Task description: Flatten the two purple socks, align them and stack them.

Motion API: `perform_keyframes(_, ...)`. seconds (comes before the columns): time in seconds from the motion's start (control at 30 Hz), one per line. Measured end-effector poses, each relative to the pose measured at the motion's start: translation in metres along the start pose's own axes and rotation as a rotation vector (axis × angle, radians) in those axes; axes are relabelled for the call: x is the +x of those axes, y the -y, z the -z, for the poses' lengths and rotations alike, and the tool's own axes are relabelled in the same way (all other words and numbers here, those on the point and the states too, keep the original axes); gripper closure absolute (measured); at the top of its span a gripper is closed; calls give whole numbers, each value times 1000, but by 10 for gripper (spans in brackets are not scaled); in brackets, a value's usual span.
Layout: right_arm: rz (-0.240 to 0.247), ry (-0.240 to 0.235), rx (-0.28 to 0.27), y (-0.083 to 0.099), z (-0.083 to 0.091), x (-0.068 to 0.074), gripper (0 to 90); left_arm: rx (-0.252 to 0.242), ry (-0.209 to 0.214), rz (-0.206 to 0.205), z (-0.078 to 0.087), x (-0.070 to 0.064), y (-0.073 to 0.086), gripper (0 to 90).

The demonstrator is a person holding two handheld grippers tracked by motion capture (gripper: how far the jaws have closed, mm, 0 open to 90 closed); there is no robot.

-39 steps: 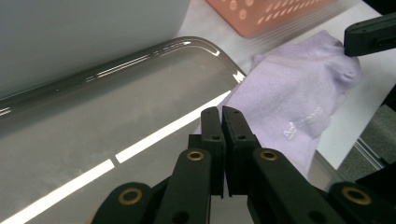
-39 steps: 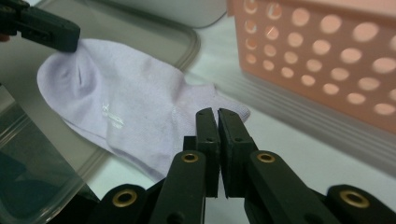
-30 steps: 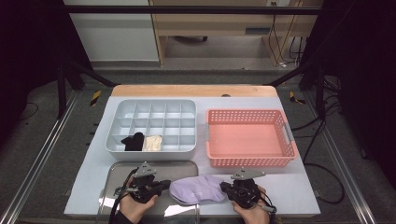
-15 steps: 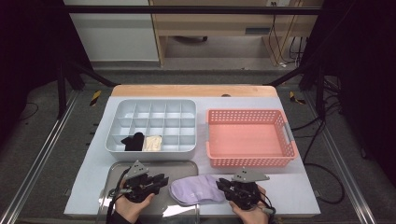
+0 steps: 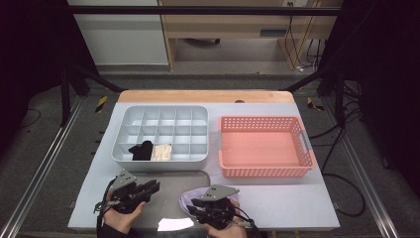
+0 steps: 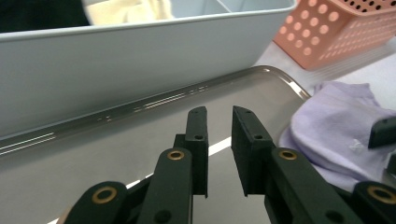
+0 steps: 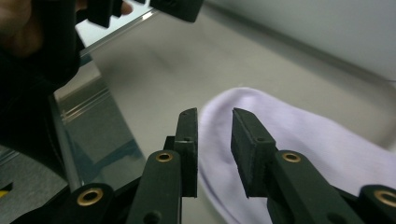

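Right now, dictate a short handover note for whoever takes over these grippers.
Left hand-held gripper: open, empty, over the metal tray.
Right hand-held gripper: open, poised over the lilac sock, not gripping it.
The sock lies at the tray's right end.
Done: a black sock and a cream sock sit in the grey divided box.
Left: probably grasp the lilac sock and box it. Pink basket is empty.

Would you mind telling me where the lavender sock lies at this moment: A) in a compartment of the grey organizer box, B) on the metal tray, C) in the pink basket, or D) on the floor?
B: the lavender sock lies on the metal tray, beneath the right gripper.
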State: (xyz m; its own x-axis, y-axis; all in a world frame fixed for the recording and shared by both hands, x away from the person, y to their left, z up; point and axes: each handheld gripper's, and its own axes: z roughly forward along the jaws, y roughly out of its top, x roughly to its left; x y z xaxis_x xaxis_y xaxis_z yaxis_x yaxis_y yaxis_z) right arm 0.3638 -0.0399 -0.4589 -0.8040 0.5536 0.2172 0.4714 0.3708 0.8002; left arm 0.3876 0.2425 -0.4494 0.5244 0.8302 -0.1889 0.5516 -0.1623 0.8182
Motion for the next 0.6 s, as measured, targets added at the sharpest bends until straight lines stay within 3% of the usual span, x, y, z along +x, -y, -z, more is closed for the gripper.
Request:
perform_keyframes(0.07,9,-10,23,0,-7,4,761,-1,-5,6,1,3,0,757)
perform_keyframes(0.2,6,29,88,3,-18,5,878,-16,-7,16,5,4,-1,757)
perform_keyframes(0.43,21,-10,45,-1,-20,10,883,-47,-6,38,11,6,-4,755)
perform_keyframes(0.6,20,-35,105,6,-35,14,843,-54,6,31,11,2,-5,747)
